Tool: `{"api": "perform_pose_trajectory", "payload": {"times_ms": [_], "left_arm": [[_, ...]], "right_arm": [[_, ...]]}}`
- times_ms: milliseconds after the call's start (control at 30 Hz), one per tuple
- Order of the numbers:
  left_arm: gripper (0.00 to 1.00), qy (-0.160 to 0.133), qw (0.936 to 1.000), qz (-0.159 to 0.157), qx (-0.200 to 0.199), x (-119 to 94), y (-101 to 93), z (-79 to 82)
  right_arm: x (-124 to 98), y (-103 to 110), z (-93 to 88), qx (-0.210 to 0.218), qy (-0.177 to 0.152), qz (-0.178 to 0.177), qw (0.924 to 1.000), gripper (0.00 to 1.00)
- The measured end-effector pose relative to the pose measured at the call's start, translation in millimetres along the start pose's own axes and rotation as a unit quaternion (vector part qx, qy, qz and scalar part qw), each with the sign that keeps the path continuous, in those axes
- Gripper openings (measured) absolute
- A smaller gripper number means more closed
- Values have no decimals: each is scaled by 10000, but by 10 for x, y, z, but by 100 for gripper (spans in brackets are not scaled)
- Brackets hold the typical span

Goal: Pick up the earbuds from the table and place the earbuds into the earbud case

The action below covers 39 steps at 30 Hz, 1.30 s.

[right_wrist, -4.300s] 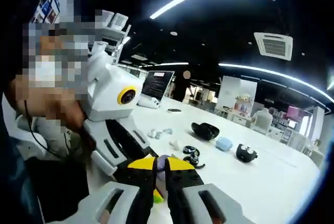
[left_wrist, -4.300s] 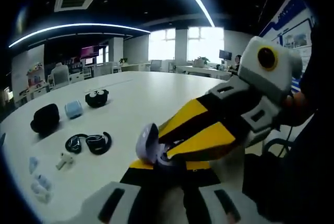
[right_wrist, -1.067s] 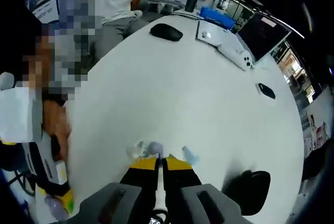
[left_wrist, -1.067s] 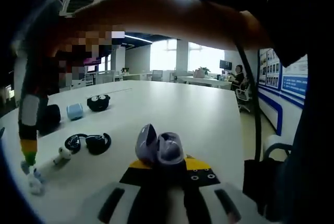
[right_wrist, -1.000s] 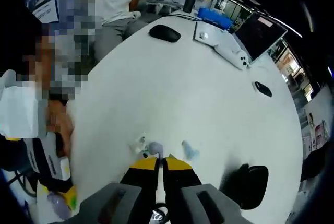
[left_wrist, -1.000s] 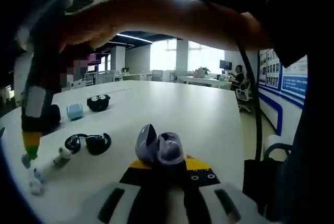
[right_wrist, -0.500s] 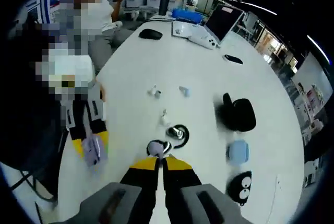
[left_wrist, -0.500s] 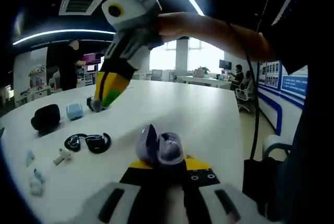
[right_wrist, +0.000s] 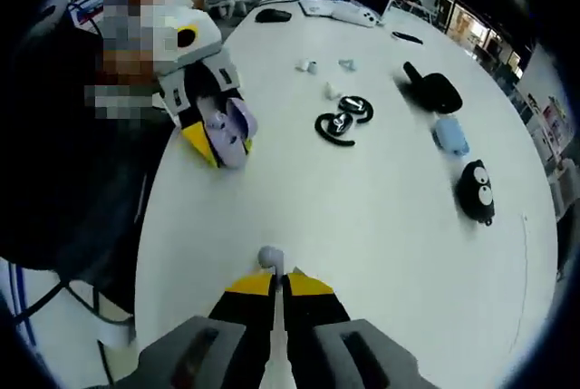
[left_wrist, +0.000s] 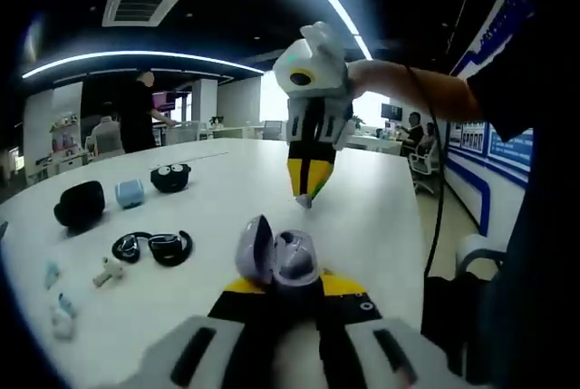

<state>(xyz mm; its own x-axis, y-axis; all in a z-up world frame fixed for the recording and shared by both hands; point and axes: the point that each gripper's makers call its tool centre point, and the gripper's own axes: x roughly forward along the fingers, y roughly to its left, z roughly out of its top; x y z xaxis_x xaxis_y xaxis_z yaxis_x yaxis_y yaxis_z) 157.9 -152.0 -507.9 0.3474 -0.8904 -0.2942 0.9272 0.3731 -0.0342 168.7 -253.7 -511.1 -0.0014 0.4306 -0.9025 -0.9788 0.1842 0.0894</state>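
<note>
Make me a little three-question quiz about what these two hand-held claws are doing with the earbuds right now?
1. True or false: the left claw grips an open lilac earbud case.
2. What does the right claw pinch at its tips? A) a black mouse B) a small lilac earbud C) a blue case
3. Fill in: on the white table, the black ear-hook earbuds lie ____ the right claw, not in it.

Key
1. True: the case sits between its yellow tips, lid up.
2. B
3. apart from
</note>
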Motion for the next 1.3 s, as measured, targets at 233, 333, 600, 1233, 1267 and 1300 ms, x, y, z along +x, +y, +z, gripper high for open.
{"api": "perform_pose_trajectory", "payload": {"times_ms": [233,333,600,1233,1267,1300], "left_arm": [[19,2,10000,9,1,4,-2,-1],[19,1,10000,7,0,4,-2,-2],[19,-3,10000,-7,-6,6,-3,0],[19,-7,10000,-11,-16,7,7,-3],[19,-7,10000,-11,-16,7,7,-3],[19,-7,10000,-9,-16,7,8,-3]], "right_arm": [[41,-12,-71,186,103,226,9995,3],[41,-33,-70,219,127,250,9994,4],[39,-12,-49,168,125,237,9995,14],[5,98,28,169,1294,-1426,9811,17],[10,82,21,172,1344,-1470,9798,16],[26,56,13,213,1417,-1509,9781,16]]}}
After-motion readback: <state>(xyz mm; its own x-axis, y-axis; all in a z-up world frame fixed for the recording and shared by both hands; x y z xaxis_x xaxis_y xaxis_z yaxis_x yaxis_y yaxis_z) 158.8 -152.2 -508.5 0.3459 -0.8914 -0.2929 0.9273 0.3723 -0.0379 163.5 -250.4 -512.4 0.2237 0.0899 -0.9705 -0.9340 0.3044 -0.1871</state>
